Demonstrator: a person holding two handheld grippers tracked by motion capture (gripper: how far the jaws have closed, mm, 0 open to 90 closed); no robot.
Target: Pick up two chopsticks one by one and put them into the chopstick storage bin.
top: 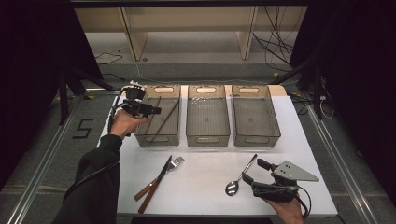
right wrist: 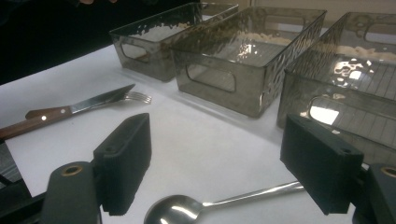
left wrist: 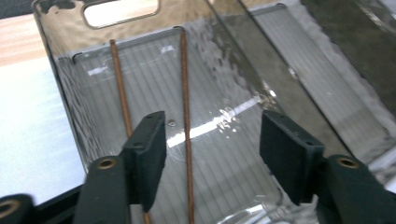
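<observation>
The left tongs (top: 152, 110) stand wide open above the near left part of the left bin (top: 175, 89), with nothing gripped. In the left gripper view, one chopstick (left wrist: 187, 126) runs along the bin floor in the gap between the two jaws; the pads are clear of it. A second chopstick (left wrist: 120, 93) lies beside it, passing under the left jaw.

The right tongs (top: 252, 172) are also wide open and hold nothing. They sit low over the table (top: 205, 186) at its near right, jaws set either side of the spoon (top: 239, 178). In the right gripper view, the spoon's bowl lies between the jaws and its handle passes below the right jaw; contact cannot be confirmed.

Item count:
- Clear smoked plastic bins: three, in a row across the far half of the table. The middle bin (top: 208, 133) and the right bin (top: 271, 135) hold no items.
- Chopsticks: two, both in the left bin.
- Knife (top: 156, 184): one, wooden handle.
- Fork (top: 173, 164): one, wooden handle, crossed with the knife at near centre-left.
- Spoon: one, all metal.

The table top is plain white. Grey floor surrounds it, with cables trailing at the far right, a pale wooden frame beyond, and a figure 5 marked on the floor at left.
</observation>
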